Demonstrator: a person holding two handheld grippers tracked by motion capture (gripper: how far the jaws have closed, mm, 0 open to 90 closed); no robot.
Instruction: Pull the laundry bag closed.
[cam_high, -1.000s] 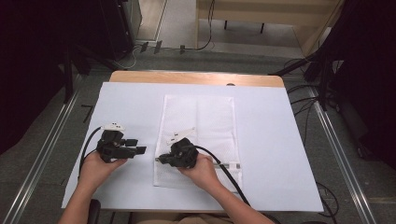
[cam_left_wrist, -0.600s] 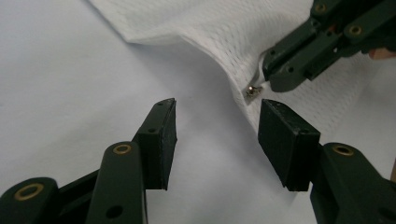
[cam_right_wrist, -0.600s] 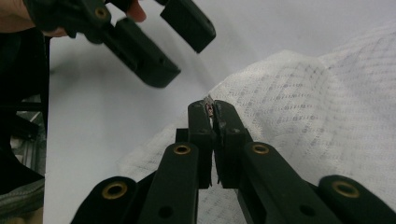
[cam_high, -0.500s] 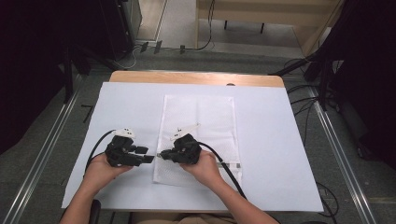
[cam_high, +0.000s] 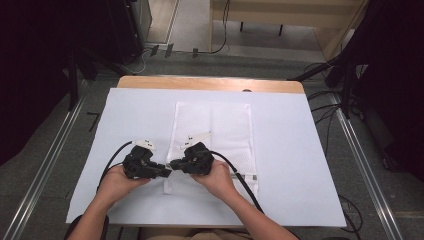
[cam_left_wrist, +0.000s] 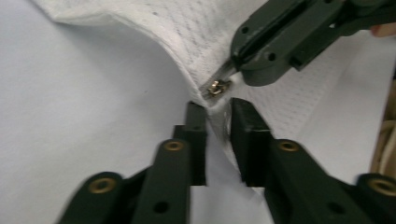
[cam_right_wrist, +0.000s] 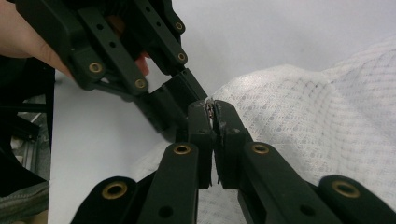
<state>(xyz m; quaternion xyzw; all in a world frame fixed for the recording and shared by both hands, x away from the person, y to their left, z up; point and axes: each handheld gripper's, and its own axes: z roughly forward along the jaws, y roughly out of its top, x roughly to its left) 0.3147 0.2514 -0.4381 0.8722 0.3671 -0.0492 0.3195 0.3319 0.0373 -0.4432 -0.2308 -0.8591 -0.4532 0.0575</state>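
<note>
A white mesh bag (cam_high: 212, 145) lies flat on the white sheet (cam_high: 300, 150) that covers the table (cam_high: 210, 83), roughly mid-table, long side running away from the person. All places below are given relative to the bag.

Right gripper (cam_high: 176, 163): at the bag's near left edge, pointing left across it. Jaws pressed together, pinching a small metal zipper pull (cam_left_wrist: 215, 87) and a bit of the bag's edge. In the right gripper view the pull (cam_right_wrist: 211, 109) shows as a thin sliver between the closed tips. The fabric there is lifted off the sheet into a low ridge.

Left gripper (cam_high: 167, 170): just left of the bag's near left edge, pointing right, tip to tip with the right gripper. Jaws have just been closing; in the left gripper view (cam_left_wrist: 218, 122) they stand narrowly apart with a fold of the bag's edge between them, just beneath the pull. Whether the pads press on the fabric I cannot tell; a slim gap shows on either side.

Both hands rest low on the sheet. Right hand (cam_high: 217, 177) lies over the bag's near left corner; left hand (cam_high: 117, 182) is beside the bag on bare sheet.
</note>
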